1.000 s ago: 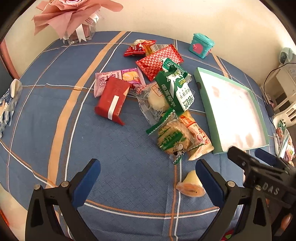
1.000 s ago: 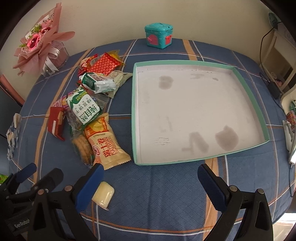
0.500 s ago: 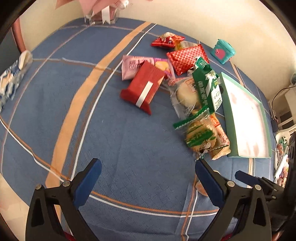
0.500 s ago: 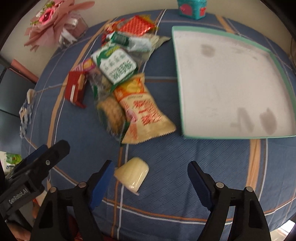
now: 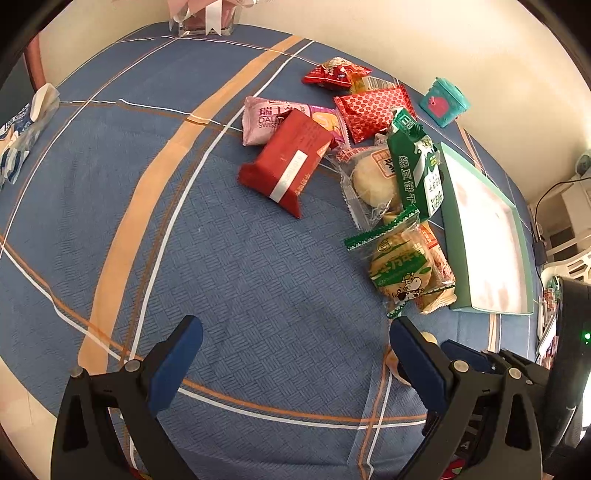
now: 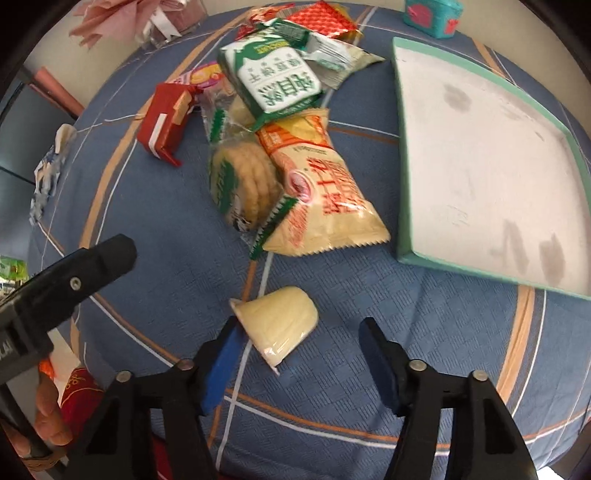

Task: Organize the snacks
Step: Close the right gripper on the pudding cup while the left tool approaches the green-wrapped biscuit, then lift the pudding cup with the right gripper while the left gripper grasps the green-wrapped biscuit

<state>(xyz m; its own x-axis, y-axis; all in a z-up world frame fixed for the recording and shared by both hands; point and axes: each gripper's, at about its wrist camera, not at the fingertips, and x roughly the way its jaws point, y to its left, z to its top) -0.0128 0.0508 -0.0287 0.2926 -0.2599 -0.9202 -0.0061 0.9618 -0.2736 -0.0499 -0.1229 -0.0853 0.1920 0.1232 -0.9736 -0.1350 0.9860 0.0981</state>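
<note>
lining up my first grab: right gripper (image 6: 299,347) jaws spread around the jelly cup (image 6: 279,325), so next I just squeeze, left gripper (image 5: 295,354) gaping idle.

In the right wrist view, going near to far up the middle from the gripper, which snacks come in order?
right gripper → pale jelly cup → yellow wafer packet → green milk carton → red patterned packet.

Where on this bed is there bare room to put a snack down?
The teal tray holds nothing. The blue cloth between the red packet and the left gripper is bare. It is crowded from the green carton down to the yellow bag.
</note>
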